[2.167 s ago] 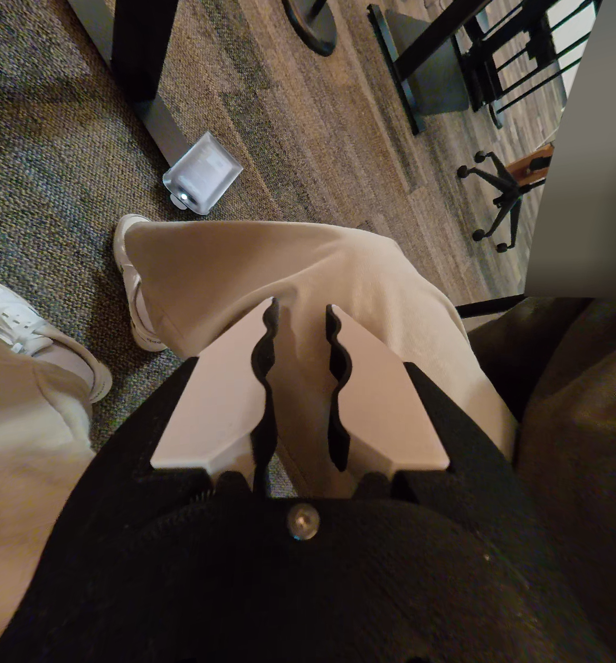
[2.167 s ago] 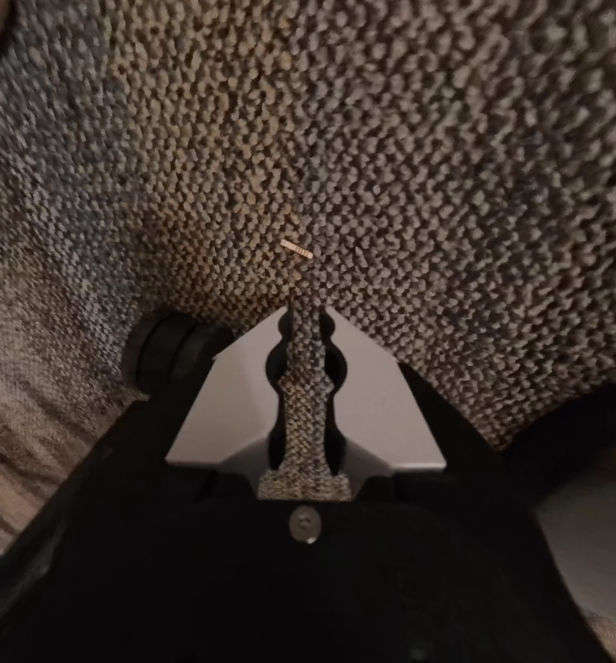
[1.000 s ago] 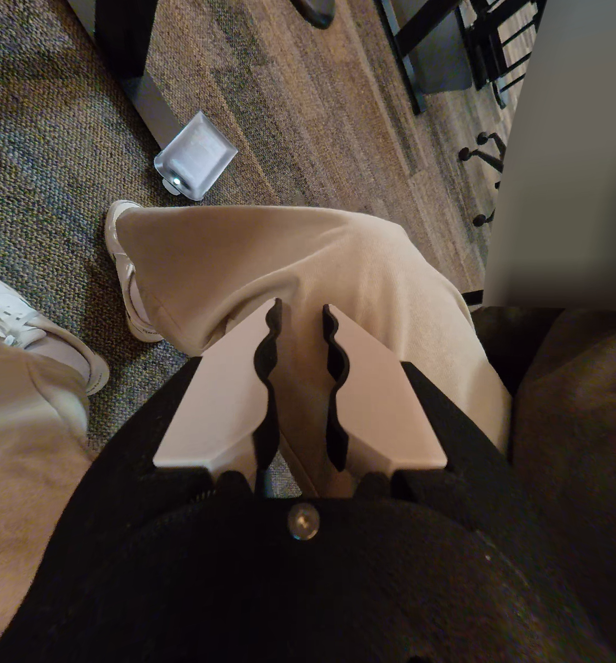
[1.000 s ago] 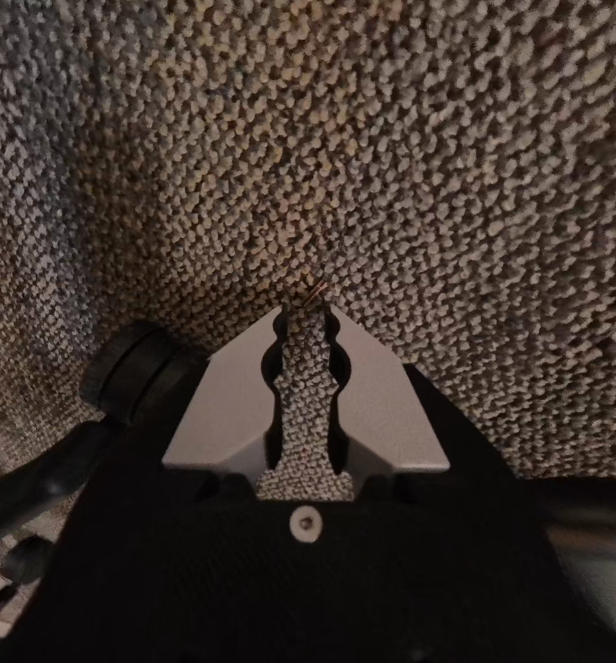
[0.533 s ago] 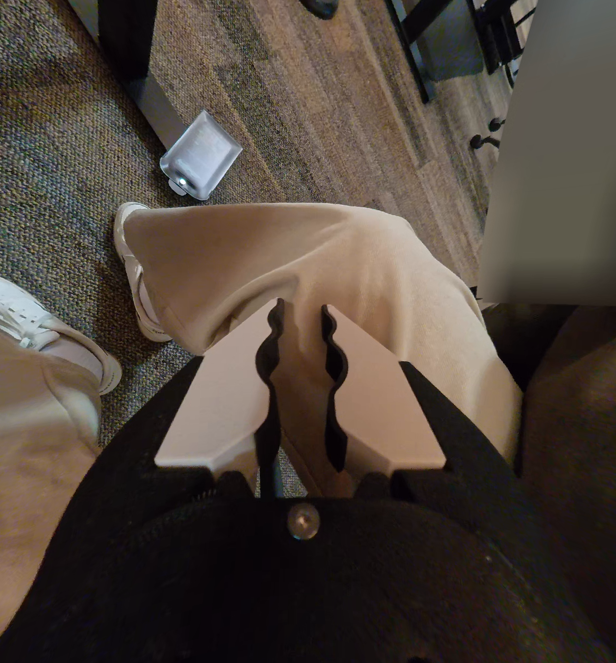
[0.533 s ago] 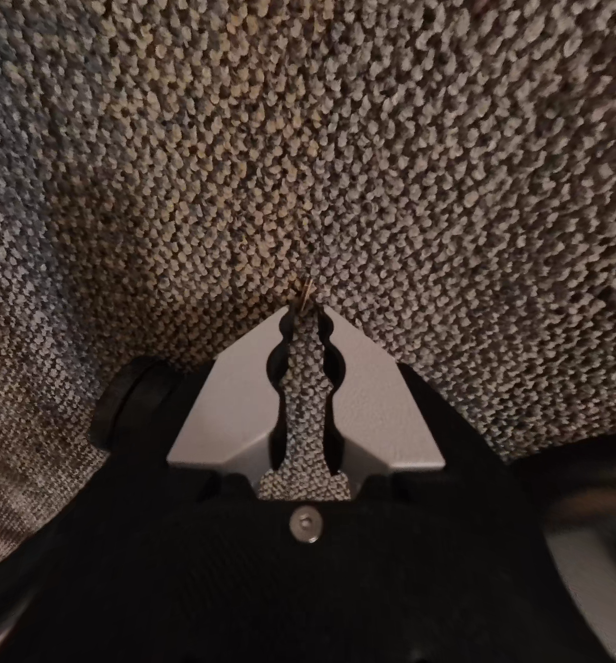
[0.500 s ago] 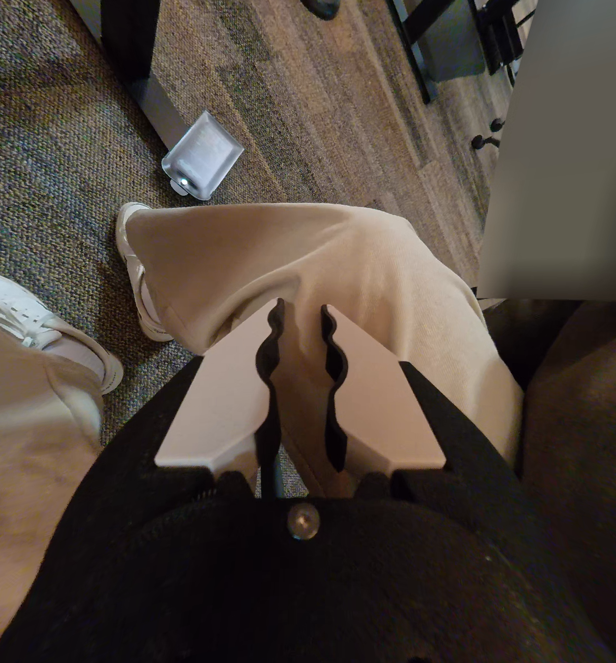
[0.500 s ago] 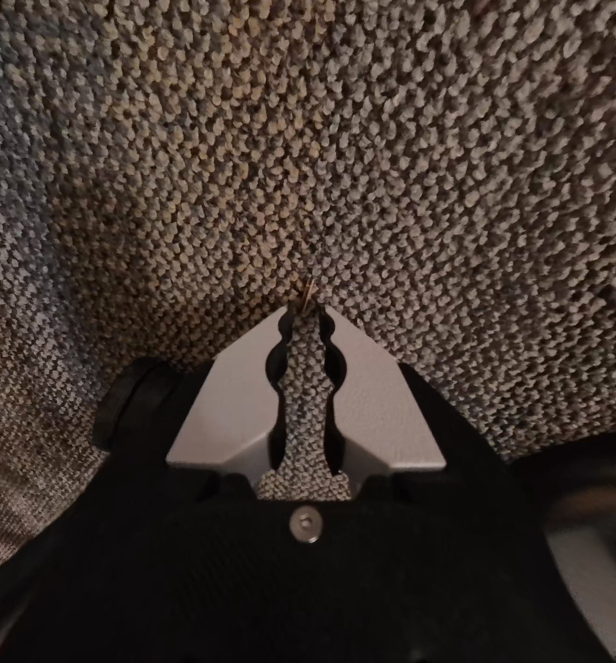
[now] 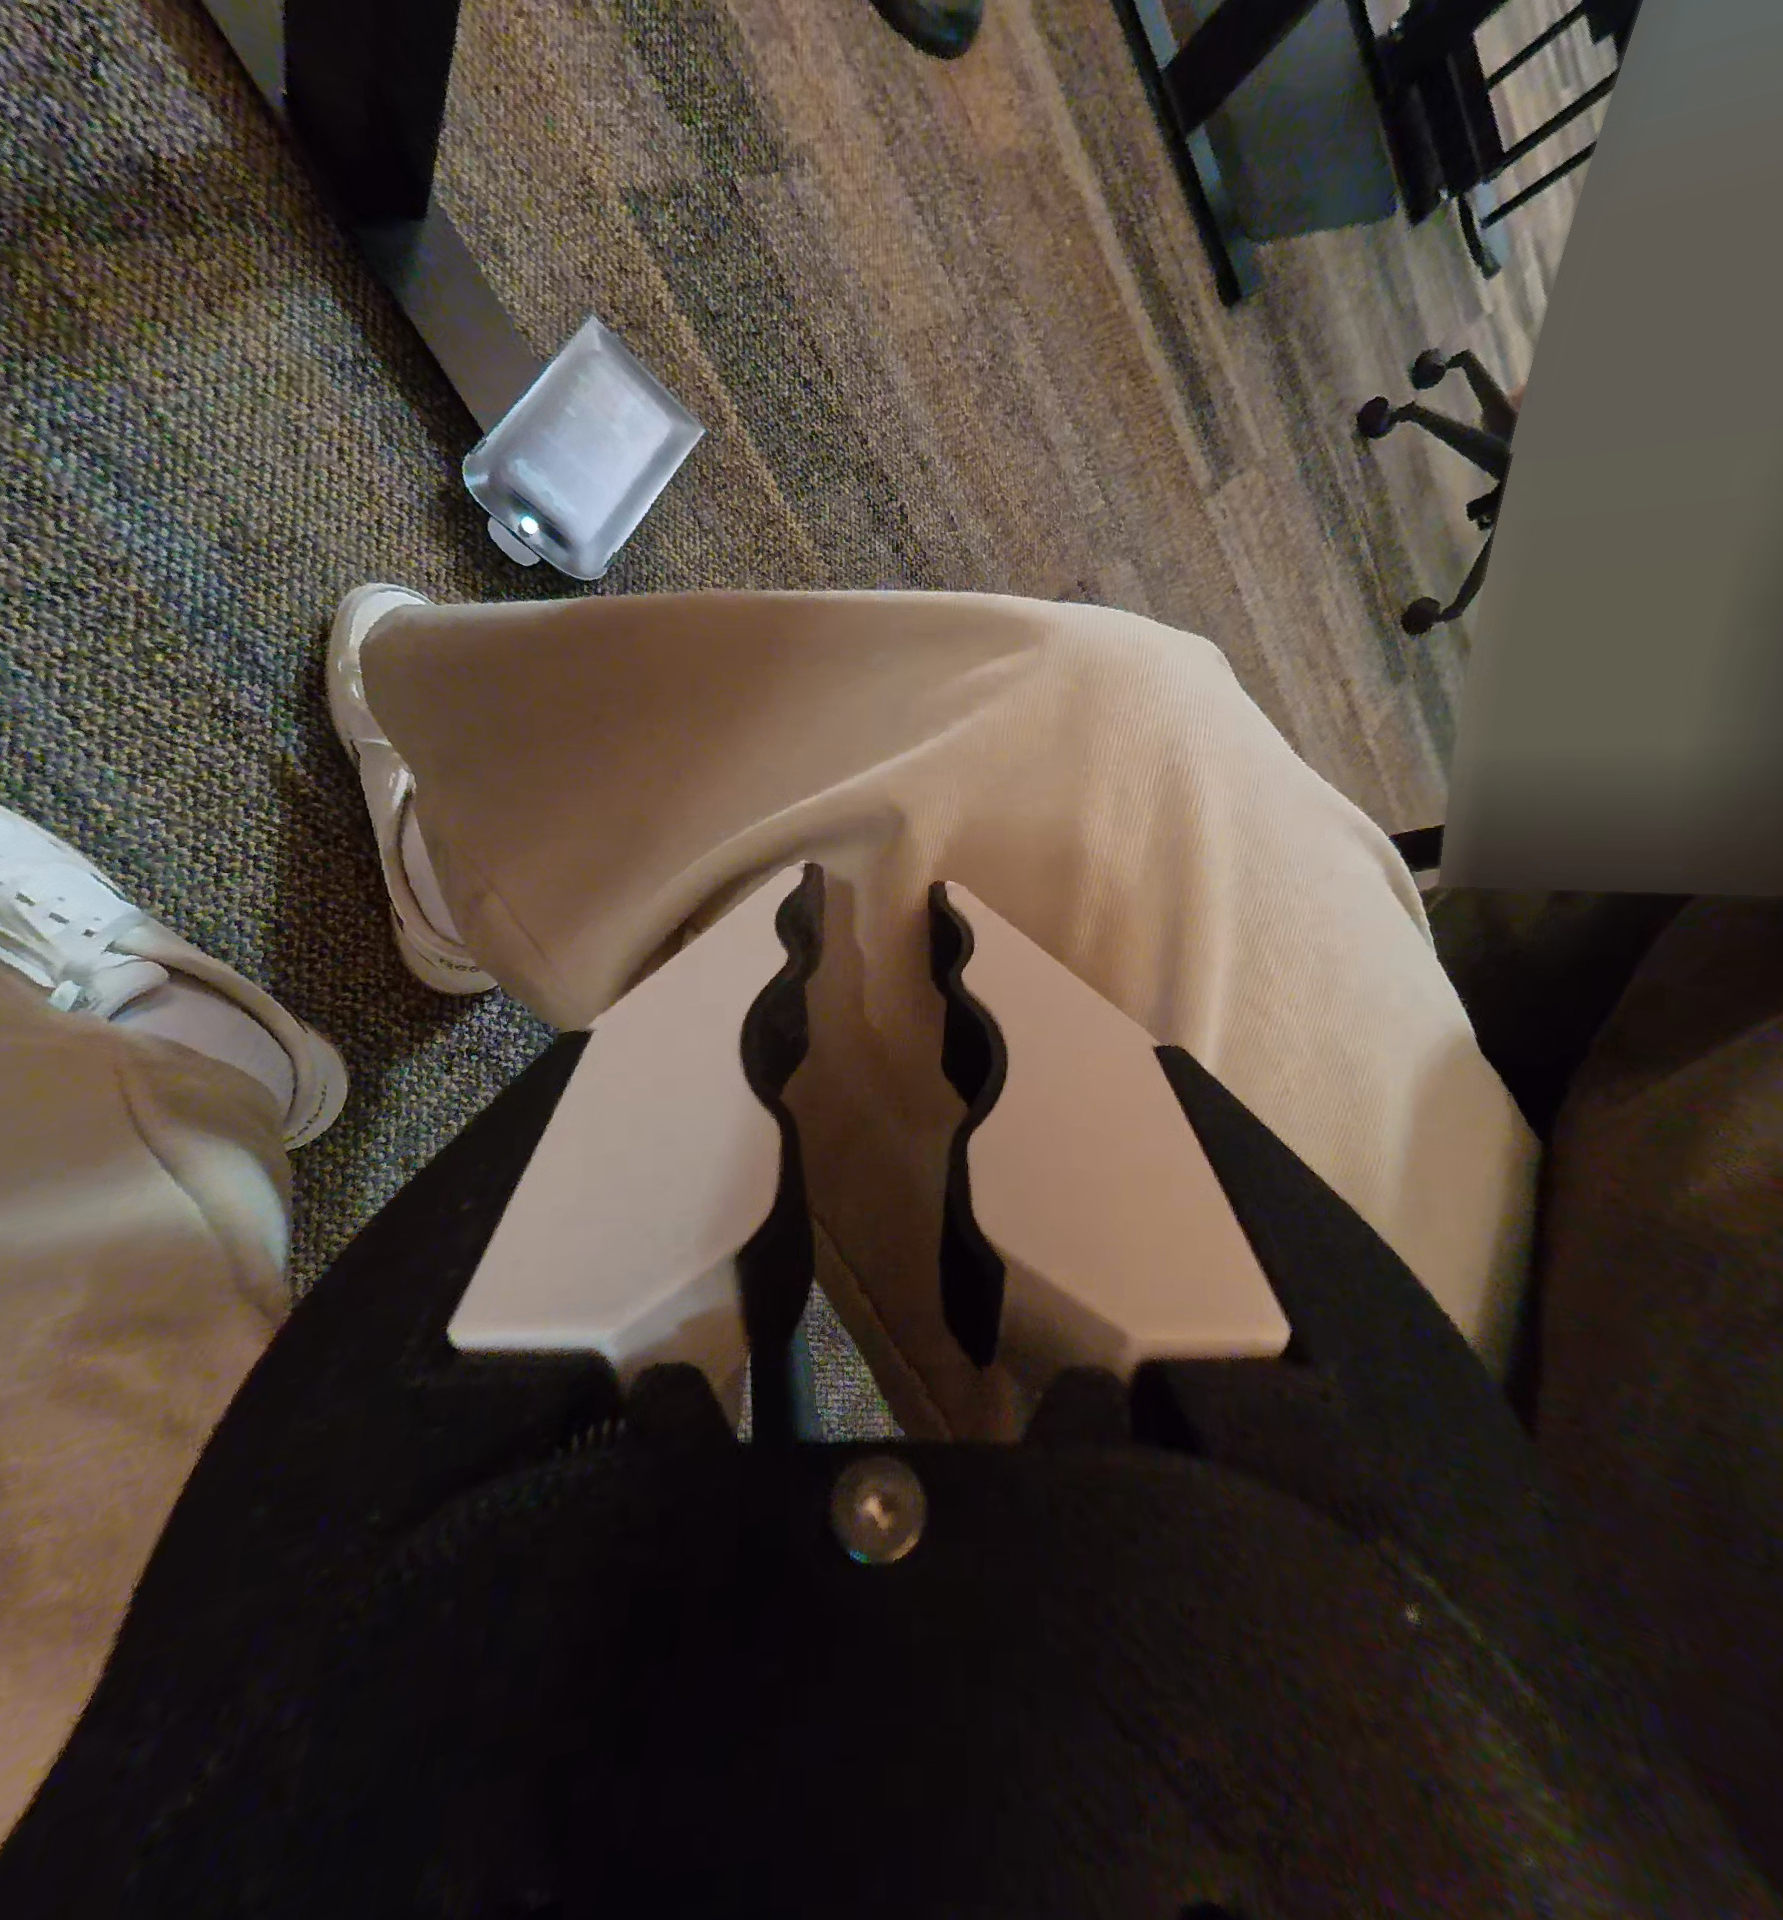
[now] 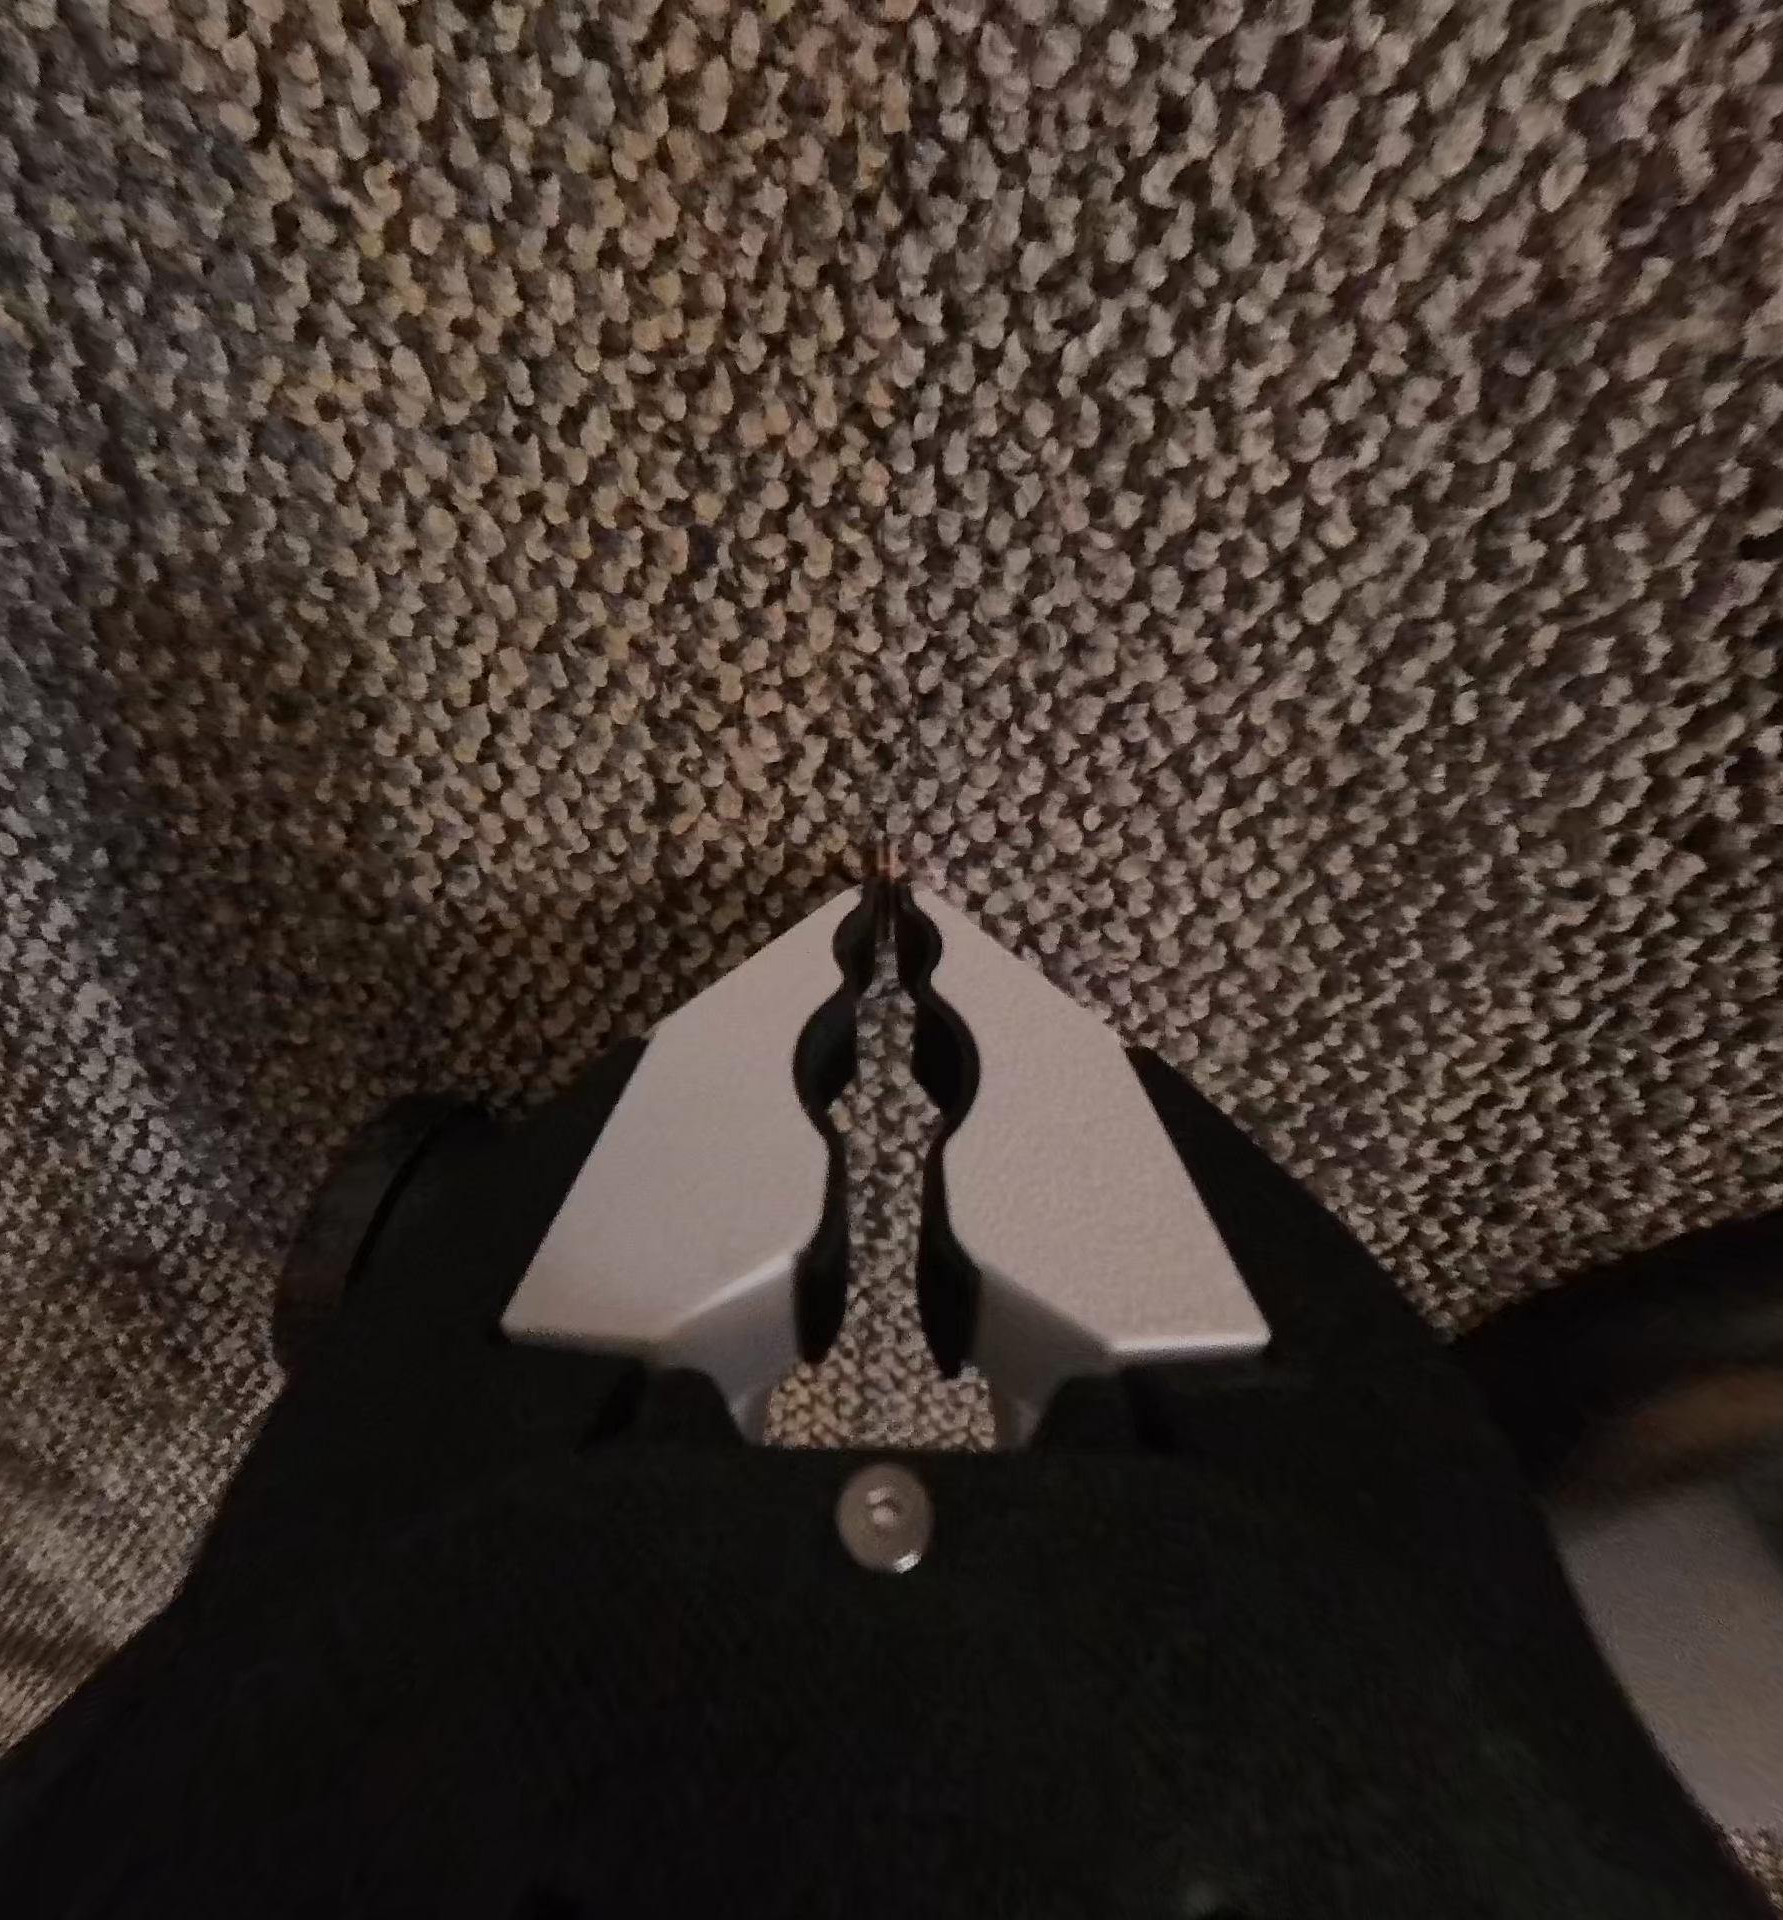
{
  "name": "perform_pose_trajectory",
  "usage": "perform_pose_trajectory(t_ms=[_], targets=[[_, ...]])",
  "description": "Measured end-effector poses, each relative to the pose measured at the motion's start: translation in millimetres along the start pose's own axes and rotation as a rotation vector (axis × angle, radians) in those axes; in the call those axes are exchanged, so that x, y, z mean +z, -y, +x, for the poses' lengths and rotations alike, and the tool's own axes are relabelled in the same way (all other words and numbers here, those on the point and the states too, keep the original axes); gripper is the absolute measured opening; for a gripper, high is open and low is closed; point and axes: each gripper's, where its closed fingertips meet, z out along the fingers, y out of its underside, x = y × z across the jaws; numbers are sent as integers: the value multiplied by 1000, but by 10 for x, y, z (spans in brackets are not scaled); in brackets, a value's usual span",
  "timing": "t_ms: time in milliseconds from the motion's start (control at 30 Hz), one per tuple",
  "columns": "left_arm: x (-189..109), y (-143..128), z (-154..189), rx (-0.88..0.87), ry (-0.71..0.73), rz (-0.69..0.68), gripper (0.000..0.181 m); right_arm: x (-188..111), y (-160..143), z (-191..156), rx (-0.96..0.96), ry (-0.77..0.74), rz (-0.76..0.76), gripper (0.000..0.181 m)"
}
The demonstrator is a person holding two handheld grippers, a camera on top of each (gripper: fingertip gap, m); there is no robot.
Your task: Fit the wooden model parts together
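Both views dim, warm indoor light. Left wrist view: sharp at centre, wide-angle bending toward the edges; trouser leg point(image 9: 866, 748) is the brightest area; small glare spot on the clear plastic container point(image 9: 580, 468). Right wrist view: darker, carpet point(image 10: 866, 416) soft and smeared toward the corners, heavy shadow along the bottom.

Beige trousers point(image 9: 866, 748) — white sneakers point(image 9: 87, 935)

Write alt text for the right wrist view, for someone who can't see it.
The right gripper points down at speckled brown-grey carpet, its white fingers closed at the tips on a tiny, thin wooden piece right at the carpet surface. The black gripper body fills the lower frame; the edges are dim and blurred.
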Motion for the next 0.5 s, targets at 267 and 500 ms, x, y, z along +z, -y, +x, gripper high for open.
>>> perform_pose_trajectory(t_ms=[267, 500], targets=[[-447, 248, 320, -3, -37, 114, 18, -812, 306, -95, -95, 193, 69, 0], [-1423, 189, 1118, 38, -148, 191, 18, -3066, 1344, -319, -257, 283, 378, 0]])
